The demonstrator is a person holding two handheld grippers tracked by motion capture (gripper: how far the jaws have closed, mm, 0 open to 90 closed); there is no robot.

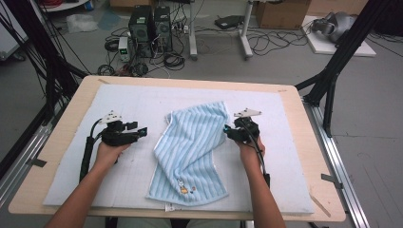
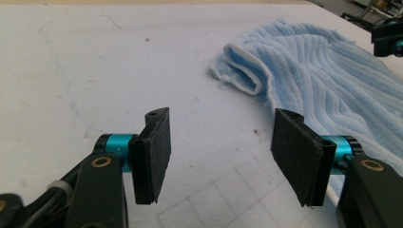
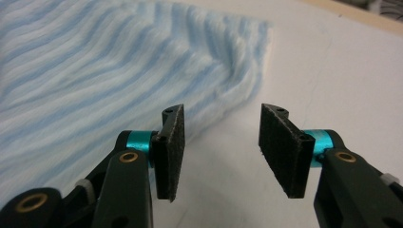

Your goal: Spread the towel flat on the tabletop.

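Right gripper (image 3: 221, 152) (jaws apart) beside towel (image 1: 192, 147) lying lengthwise toward the person

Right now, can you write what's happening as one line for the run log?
towel: folded, on white mat | left hand-held gripper: open, nothing between pads | right hand-held gripper: open, beside towel edge, not gripping

Readable text: none in any view
Towel (image 1: 192, 149): small embroidered picture near its near edge – too small to make out; no letters
Tag at towel's near hem (image 1: 168, 207): white – blank at this size
Mat (image 1: 119, 180): faint grid lines; no numbers
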